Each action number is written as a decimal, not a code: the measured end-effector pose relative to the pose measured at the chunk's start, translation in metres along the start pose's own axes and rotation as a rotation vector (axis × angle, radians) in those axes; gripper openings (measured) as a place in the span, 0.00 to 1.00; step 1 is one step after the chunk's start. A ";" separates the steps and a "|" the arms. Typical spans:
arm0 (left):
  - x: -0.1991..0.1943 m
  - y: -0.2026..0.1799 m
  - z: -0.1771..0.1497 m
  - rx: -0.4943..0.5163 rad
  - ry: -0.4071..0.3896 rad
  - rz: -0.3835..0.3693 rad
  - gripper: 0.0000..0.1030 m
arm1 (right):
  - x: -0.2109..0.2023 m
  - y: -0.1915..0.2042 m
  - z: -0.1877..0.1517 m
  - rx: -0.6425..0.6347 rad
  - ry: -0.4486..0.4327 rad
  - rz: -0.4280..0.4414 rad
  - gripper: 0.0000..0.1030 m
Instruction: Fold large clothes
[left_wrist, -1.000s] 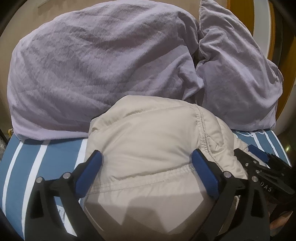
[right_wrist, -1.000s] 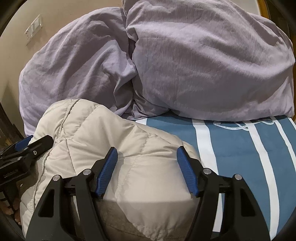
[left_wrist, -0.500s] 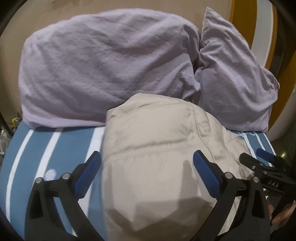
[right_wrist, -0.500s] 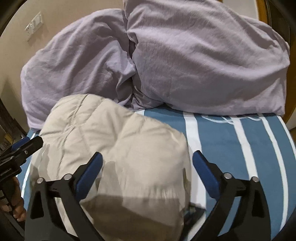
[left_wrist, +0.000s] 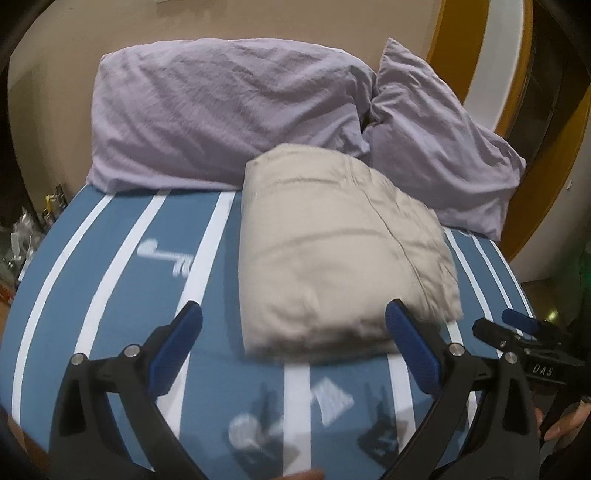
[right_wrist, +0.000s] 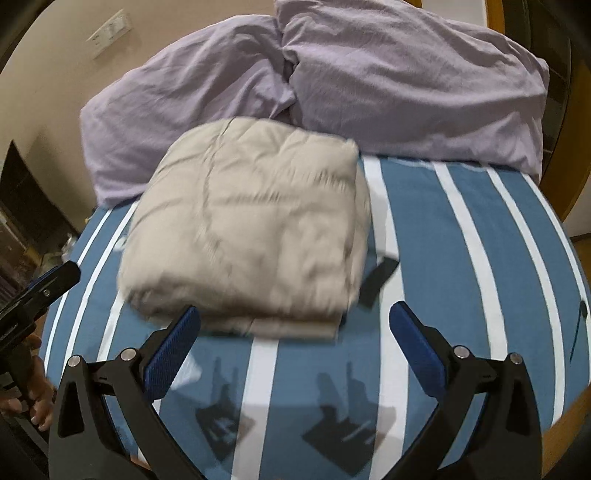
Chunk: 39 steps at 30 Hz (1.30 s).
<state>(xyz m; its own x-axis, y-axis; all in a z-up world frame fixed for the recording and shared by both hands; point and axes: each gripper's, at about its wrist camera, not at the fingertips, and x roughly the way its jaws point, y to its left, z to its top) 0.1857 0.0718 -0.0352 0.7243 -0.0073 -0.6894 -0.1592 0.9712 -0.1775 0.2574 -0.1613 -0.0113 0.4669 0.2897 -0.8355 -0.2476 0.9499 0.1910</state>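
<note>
though it lies folded into a thick, squarish bundle, the beige padded jacket (left_wrist: 332, 251) looks soft and light, puffy enough to spring open if handled loosely; a firm pinch at the stacked layers of its near edge, one gripper at each corner, seems the safest hold. it rests on the blue striped bedspread (left_wrist: 110, 277), its far edge touching the lilac pillows (left_wrist: 229, 110) at the head of the bed. no containers show in either view. a small dark flat object (right_wrist: 378, 280) sticks out just beside the bundle's right edge; what it is cannot be told. the left gripper (left_wrist: 291, 350) hangs apart from the jacket with its fingers spread wide and nothing between them, and the right gripper (right_wrist: 295, 349) is likewise wide apart and empty, just short of the near edge. judged from this, the folding looks nearly or wholly done.
</note>
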 end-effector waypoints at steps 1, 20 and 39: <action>-0.007 -0.001 -0.007 0.002 0.001 -0.007 0.96 | -0.006 0.002 -0.008 -0.001 0.004 0.005 0.99; -0.067 -0.015 -0.070 0.021 -0.024 -0.061 0.96 | -0.053 0.020 -0.060 -0.020 -0.053 0.037 0.99; -0.064 -0.017 -0.074 0.015 -0.007 -0.088 0.96 | -0.054 0.018 -0.063 -0.014 -0.052 0.035 0.99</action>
<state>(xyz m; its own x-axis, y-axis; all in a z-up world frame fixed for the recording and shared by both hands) 0.0923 0.0381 -0.0396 0.7398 -0.0909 -0.6667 -0.0851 0.9702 -0.2267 0.1746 -0.1669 0.0051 0.5009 0.3287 -0.8007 -0.2758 0.9375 0.2123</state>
